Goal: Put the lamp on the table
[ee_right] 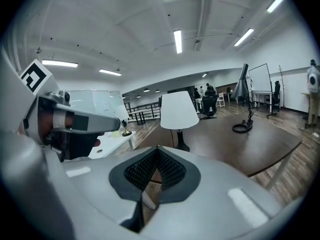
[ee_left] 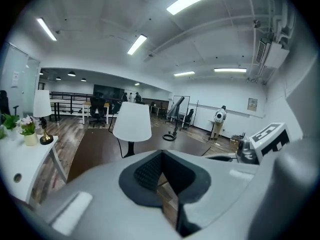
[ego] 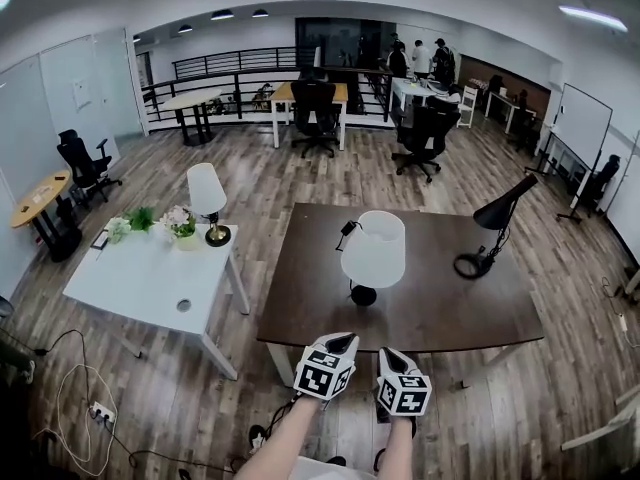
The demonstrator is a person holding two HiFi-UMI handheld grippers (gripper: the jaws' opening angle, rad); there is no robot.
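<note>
while both grippers hang low at the near side of the scene, the white-shaded lamp (ego: 373, 250) stands upright on the dark brown table (ego: 440, 303), toward its middle, black base flat on the top and nothing touching it. the left gripper (ego: 341, 340) and the right gripper (ego: 386, 354) sit side by side just short of the table's near edge, well apart from the lamp, with bare forearms showing below them.

the left gripper view looks along clenched jaws: the ribbed pads meet at the tip and nothing sits between them, only floor showing through the slot behind. the right gripper view shows the same – pads pressed together, empty. both views have the lamp straight ahead, past the jaw tips.

only the head view gives the whole layout: a white table (ego: 140, 288) to the left of the brown one, carrying a smaller lamp (ego: 207, 196) on a brass base, a pot of flowers (ego: 181, 223) and some green plants. the left gripper view catches that smaller lamp and the flowers at its left edge, and the right gripper's marker cube at its right edge. the right gripper view shows the left gripper's cube at its left – and, more clearly than the left gripper view, the black desk lamp (ee_right: 244, 101) on the brown table's far right part. office chairs (ego: 315, 108) and more desks fill the background in the head view.
</note>
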